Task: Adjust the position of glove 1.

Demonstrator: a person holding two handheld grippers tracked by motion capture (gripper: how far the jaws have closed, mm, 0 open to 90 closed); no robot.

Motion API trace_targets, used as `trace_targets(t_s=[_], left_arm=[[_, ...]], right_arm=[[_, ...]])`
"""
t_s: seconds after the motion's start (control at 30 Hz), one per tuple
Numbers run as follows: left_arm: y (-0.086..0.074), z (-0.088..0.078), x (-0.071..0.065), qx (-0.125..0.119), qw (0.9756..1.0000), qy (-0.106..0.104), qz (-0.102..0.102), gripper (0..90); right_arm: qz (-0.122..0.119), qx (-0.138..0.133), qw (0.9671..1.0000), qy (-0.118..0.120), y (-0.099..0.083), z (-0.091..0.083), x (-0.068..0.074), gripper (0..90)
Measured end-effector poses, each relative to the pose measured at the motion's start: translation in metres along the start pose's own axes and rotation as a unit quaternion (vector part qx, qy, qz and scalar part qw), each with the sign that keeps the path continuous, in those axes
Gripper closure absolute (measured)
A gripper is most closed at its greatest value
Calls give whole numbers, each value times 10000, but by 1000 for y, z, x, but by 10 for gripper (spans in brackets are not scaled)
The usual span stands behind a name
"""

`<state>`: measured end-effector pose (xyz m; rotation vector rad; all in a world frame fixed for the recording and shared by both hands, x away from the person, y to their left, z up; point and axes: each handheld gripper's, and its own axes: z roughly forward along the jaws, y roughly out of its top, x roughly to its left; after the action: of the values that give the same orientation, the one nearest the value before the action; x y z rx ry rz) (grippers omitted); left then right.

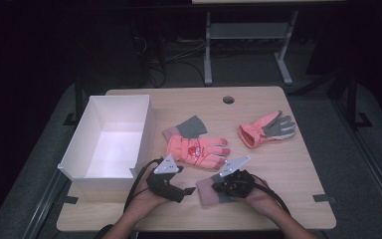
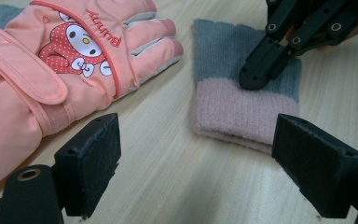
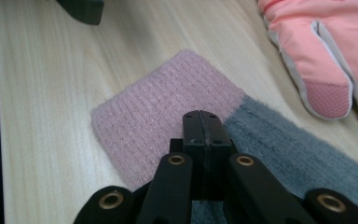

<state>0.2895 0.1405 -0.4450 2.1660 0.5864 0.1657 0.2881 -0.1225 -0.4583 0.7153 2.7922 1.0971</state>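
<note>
The pink-and-grey knitted wool sleeve (image 3: 168,112) looks soft, light and floppy. The right claw (image 3: 200,122), pressed together, rests on it; the left claw (image 2: 196,154) is spread. Pinch its ribbed pink cuff.

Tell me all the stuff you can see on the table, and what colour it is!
Knitted glove: one, pink cuff and grey hand, near edge, under the right gripper.
Knitted glove: one, pink and grey, middle, beside the cartoon glove.
Cartoon ski glove: one, orange-pink with a cartoon face, middle.
Ski glove: one, orange-pink with grey palm, right of middle.
Box: one, white, open, left side.
Table: one, light wood.
Left gripper: black, jaws apart, nothing between them.
Right gripper: black, jaws together, tip on the near knitted glove.
Hands: two, at the near edge.
</note>
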Motion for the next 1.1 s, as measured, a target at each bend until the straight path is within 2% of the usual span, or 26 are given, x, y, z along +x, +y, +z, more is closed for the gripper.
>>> trace_targets(t_s=[0.07, 0.13, 0.3, 0.4, 0.43, 0.47, 0.5, 0.6, 0.67, 0.7, 0.73, 0.83, 1.0, 1.03, 1.07, 1.1], left_arm=[[0, 0, 0, -5, 10000, 9, -53, 151], [0, -1, 0, -10, 10000, 29, -76, 151], [3, -3, 1, -48, 9999, 47, -92, 150], [5, -2, 0, -39, 9999, 89, -63, 150], [5, -2, 0, -35, 9999, 94, -82, 150], [6, -2, 0, -16, 9999, 74, -138, 157], [8, -1, 1, -35, 9998, 62, -203, 157], [13, 0, 2, -25, 9996, 87, -261, 158], [16, 0, 2, -42, 9995, 142, -267, 158], [17, 0, 3, -2, 9996, 156, -247, 158], [18, 1, 3, 6, 9996, 161, -241, 164], [21, 2, 4, 85, 9995, 208, -220, 165], [27, 0, 6, 52, 9993, 299, -240, 202], [28, -1, 7, 62, 9992, 328, -202, 202], [29, -2, 8, 82, 9991, 347, -210, 206], [31, -3, 9, 83, 9990, 367, -228, 206]], right_arm=[[26, 8, 10000, 76, -3, -1, 3, 900], [-52, 50, 9998, 174, -10, -6, 8, 900], [14, 20, 9998, 209, -12, -9, 9, 900], [-34, -64, 9997, 213, -11, -12, 6, 845], [38, -122, 9997, 222, -12, -15, 6, 808], [185, -209, 9994, 223, -13, -21, 1, 703], [185, -209, 9994, 223, -13, -21, 1, 703], [248, -306, 9992, 58, -18, -31, -7, 562], [410, -435, 9982, -87, -25, -43, -15, 473], [410, -435, 9982, -87, -25, -43, -15, 473], [523, -492, 9972, -186, -32, -50, -20, 429], [568, -539, 9965, -280, -39, -58, -23, 395], [819, -679, 9923, -639, -63, -81, -35, 319], [819, -679, 9923, -639, -63, -81, -35, 319], [870, -728, 9904, -787, -70, -86, -38, 300], [870, -728, 9904, -787, -70, -86, -38, 300]])
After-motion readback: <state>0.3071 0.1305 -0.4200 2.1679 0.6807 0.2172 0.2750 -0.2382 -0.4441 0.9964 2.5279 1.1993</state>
